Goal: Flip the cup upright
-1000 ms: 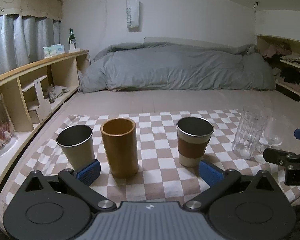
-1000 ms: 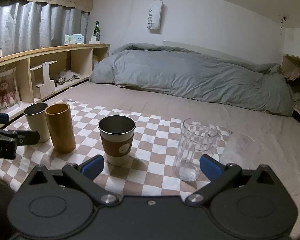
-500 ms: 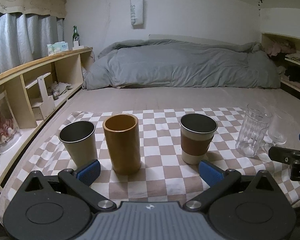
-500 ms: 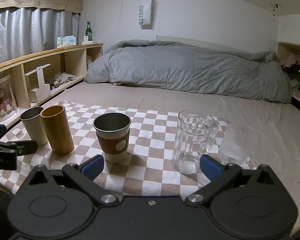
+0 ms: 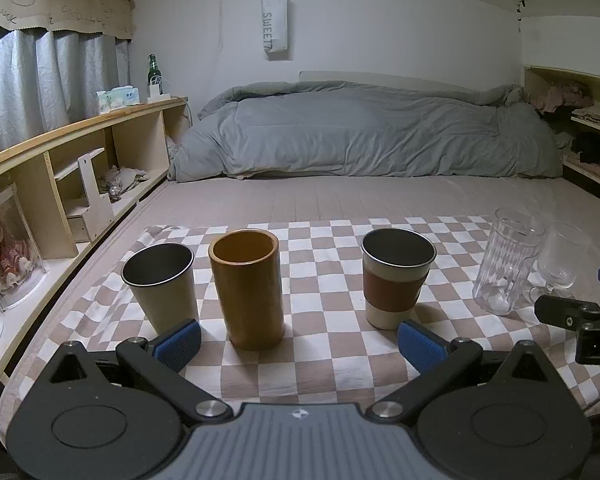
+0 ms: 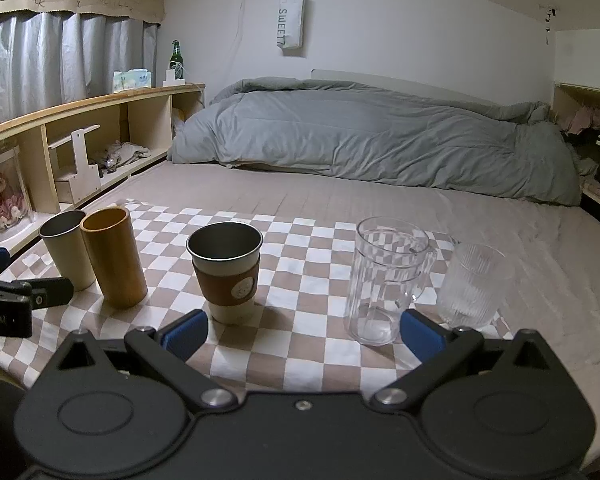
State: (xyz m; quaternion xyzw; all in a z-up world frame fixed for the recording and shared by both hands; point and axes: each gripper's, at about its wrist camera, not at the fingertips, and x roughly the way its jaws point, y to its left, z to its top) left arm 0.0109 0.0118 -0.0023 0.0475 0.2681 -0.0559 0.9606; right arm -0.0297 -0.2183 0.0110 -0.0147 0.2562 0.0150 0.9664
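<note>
Several cups stand upright in a row on a checkered cloth (image 5: 324, 304): a grey metal cup (image 5: 162, 286), a tall wooden cup (image 5: 247, 288), a metal cup with a brown sleeve (image 5: 394, 278), a clear ribbed pitcher (image 5: 504, 268) and a clear ribbed glass (image 5: 560, 258). They also show in the right wrist view: grey cup (image 6: 66, 256), wooden cup (image 6: 114, 256), sleeved cup (image 6: 228, 272), pitcher (image 6: 384, 280), glass (image 6: 470, 286). My left gripper (image 5: 300, 346) is open and empty, in front of the wooden and sleeved cups. My right gripper (image 6: 304, 334) is open and empty, in front of the sleeved cup and pitcher.
The cloth lies on a bed (image 5: 340, 196) with a grey duvet (image 5: 364, 132) at the back. A wooden shelf unit (image 5: 60, 168) runs along the left. A shelf with clothes (image 5: 580, 120) is at the right.
Both grippers have drawn back a little and risen slightly; the cups sit lower and farther in view. No cup has moved.
</note>
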